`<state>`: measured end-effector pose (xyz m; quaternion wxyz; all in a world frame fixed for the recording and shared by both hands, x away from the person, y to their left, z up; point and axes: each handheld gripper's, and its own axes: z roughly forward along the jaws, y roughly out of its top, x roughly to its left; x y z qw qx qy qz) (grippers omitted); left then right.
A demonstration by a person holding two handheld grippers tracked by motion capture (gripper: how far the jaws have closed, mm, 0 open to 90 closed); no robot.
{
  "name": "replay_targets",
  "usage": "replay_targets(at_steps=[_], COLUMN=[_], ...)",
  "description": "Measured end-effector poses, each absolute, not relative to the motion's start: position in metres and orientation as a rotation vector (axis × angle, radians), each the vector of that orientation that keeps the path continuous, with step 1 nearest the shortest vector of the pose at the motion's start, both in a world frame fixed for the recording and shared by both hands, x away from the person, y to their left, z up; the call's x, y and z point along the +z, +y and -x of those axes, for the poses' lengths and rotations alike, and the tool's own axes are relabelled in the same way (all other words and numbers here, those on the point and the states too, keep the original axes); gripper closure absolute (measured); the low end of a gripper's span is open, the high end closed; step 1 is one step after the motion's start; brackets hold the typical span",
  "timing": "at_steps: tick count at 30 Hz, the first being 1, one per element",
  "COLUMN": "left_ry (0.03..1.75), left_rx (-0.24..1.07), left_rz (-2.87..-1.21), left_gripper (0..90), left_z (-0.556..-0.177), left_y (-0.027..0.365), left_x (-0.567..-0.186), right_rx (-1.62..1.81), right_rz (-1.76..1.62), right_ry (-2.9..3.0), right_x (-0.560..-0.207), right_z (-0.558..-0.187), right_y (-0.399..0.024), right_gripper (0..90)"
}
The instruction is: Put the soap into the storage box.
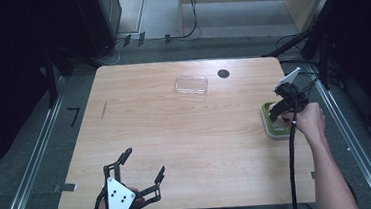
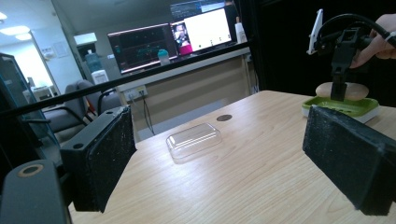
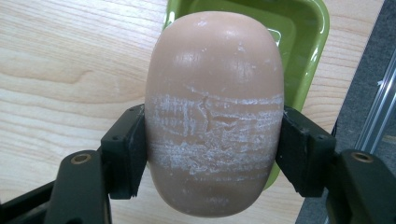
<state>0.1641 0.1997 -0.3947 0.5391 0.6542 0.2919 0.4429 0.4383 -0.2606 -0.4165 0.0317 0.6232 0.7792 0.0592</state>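
Observation:
A smooth beige soap bar [image 3: 215,112] with white scuff marks sits between the jaws of my right gripper [image 3: 215,154], which is shut on its two long sides. Under it lies a green soap dish [image 3: 299,42] on a white base. I cannot tell whether the bar touches the dish. From above, the right gripper [image 1: 280,111] stands over the dish [image 1: 270,123] at the table's right edge. From the left gripper view the soap [image 2: 362,92] shows just above the dish [image 2: 355,107]. My left gripper [image 1: 144,163] is open with nothing in it near the front-left edge.
A clear plastic lid or tray [image 1: 191,84] lies at the back middle of the wooden table [image 1: 176,135], with a black round grommet [image 1: 223,73] to its right. A cable [image 1: 293,156] trails from the right gripper along the person's forearm.

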Motion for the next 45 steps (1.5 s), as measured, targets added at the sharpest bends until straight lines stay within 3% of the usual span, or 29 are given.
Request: replay_targets(at_steps=[45], left_ry=[0.686], left_rx=[1.053], left_rz=[-1.558], left_gripper=[9.9], left_z=[-0.164], left_y=[0.200], left_x=[-0.395], right_rx=[0.171], right_rz=[-2.043], right_ry=[2.306], right_x=[-0.446], right_z=[-0.455], right_y=[-0.267], right_gripper=[33.7])
